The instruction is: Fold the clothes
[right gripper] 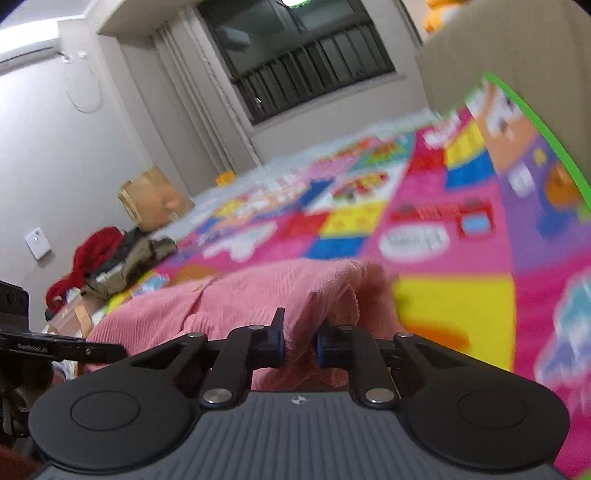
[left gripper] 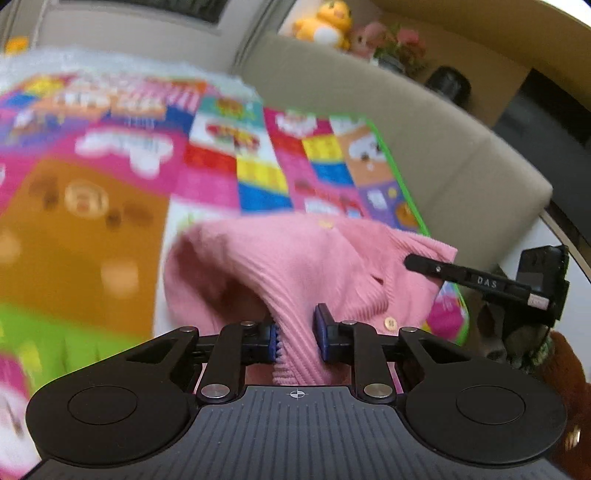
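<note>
A pink ribbed knit cardigan (left gripper: 303, 258) with small buttons lies on a colourful play mat (left gripper: 110, 177). My left gripper (left gripper: 295, 338) is shut on its ribbed edge, with the fabric pinched between the blue pads and lifted into a ridge. In the right wrist view the same cardigan (right gripper: 236, 295) stretches to the left, and my right gripper (right gripper: 300, 345) is shut on a bunched fold of it. The right gripper's finger (left gripper: 476, 278) shows at the cardigan's right corner in the left wrist view. The left gripper's finger (right gripper: 66, 349) appears at the far left of the right wrist view.
A beige sofa (left gripper: 424, 147) borders the mat's green edge, with plush toys (left gripper: 325, 24) behind it. A heap of red and olive clothes (right gripper: 110, 262) and a cardboard box (right gripper: 155, 199) sit at the mat's far side, below a barred window (right gripper: 303, 55).
</note>
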Action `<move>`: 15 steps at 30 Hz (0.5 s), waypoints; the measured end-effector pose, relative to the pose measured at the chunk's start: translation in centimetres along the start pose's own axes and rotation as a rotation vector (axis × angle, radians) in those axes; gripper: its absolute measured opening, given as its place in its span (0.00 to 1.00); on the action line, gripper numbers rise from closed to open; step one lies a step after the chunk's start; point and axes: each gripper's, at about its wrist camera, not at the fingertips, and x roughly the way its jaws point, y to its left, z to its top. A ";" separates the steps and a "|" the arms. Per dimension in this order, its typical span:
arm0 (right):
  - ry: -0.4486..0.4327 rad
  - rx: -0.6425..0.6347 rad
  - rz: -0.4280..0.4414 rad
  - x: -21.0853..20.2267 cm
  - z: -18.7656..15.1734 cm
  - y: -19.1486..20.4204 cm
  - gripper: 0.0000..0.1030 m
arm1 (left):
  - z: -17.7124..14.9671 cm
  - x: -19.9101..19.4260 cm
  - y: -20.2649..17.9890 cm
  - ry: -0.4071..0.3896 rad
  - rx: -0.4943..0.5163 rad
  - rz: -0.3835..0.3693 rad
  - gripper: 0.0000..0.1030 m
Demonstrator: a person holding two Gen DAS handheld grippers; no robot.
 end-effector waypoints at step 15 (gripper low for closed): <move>-0.079 -0.055 -0.169 -0.9 0.5 -1.5 0.80 | -2.7 0.7 1.2 0.018 -0.008 0.104 0.91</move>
